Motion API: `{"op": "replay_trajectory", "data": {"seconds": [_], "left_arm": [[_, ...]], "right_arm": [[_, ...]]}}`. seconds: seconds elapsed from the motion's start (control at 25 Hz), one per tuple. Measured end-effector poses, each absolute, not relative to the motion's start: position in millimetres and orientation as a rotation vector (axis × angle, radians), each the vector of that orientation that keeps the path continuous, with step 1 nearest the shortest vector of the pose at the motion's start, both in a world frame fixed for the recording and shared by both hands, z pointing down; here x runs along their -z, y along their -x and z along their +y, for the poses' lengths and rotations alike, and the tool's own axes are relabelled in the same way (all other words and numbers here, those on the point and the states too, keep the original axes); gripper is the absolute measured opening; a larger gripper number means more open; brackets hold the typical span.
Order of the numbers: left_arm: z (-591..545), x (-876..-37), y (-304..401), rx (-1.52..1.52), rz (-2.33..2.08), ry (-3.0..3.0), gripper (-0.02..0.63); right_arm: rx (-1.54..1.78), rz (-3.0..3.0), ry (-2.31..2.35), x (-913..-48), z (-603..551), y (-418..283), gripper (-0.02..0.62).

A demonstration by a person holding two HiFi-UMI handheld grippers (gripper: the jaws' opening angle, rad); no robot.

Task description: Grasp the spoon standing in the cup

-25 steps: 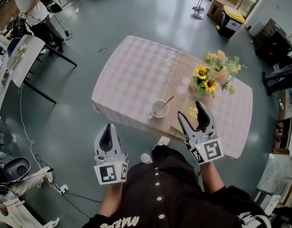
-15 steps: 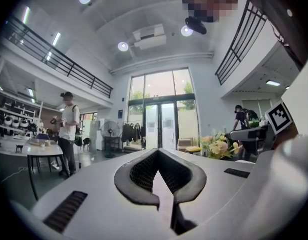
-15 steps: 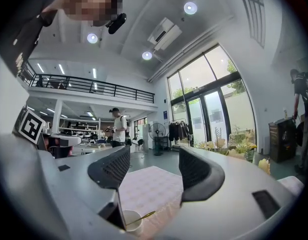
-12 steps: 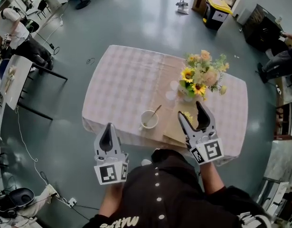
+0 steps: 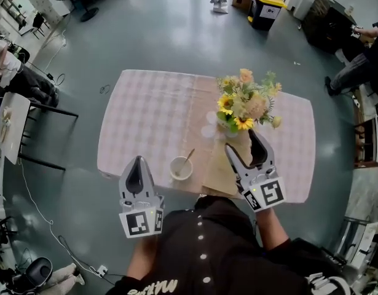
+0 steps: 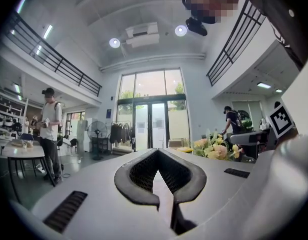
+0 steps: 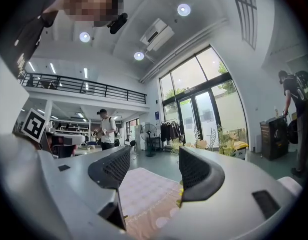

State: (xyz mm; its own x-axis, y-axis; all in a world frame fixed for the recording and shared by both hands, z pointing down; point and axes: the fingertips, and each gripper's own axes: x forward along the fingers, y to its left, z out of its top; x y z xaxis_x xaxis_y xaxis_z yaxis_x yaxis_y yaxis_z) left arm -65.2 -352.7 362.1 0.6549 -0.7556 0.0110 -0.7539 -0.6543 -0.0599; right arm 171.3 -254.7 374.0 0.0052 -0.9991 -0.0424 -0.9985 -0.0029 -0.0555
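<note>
- The grey floor (image 5: 158, 35) goes all round and looks shiny.
- The table (image 5: 145, 115) stands in the middle of it, with a pink checked cloth on top.
- A brown strip of cloth (image 5: 214, 168) runs across the table, from the far side to the near edge.
- The person (image 5: 207, 251) in a black top stands at the near edge of the table and holds one tool in each hand.
- A bunch of flowers (image 5: 245, 102), yellow and peach, stands on the far part of the brown strip.
- The right gripper (image 5: 241, 141) is over the near part of the brown strip, just in front of the flowers. Its two jaws are wide apart. Nothing is between them but the table cloth below.
- In its own view, the right gripper (image 7: 152, 165) also shows a wide gap with nothing in it.
- The left gripper (image 5: 137, 161) hangs over the near edge of the table, to the left of the cup. Its jaws are pressed together.
- In its own view, the left gripper (image 6: 158, 154) holds nothing.
- The white cup (image 5: 181, 168) sits on the checked cloth near the table's near edge, just left of the brown strip. It is between the two grippers, closer to the left one.
- The spoon (image 5: 189, 156) stands in the cup and leans, with its handle up and to the right. No gripper touches it.
</note>
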Motion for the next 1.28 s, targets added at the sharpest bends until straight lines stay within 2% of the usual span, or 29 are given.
{"op": "replay_trajectory", "data": {"seconds": [0.56,1.28], "left_arm": [[-381.2,-383.7,32.7,0.107,1.137,2.927,0.017],[-444.9,-409.2,54.7,0.216,0.787,3.078,0.017]], "right_arm": [[0.125,2.065,2.304,-399.5,-256.8,-188.9,0.285],[0.313,1.84,2.527,-442.8,-283.9,-142.0,0.285]]}}
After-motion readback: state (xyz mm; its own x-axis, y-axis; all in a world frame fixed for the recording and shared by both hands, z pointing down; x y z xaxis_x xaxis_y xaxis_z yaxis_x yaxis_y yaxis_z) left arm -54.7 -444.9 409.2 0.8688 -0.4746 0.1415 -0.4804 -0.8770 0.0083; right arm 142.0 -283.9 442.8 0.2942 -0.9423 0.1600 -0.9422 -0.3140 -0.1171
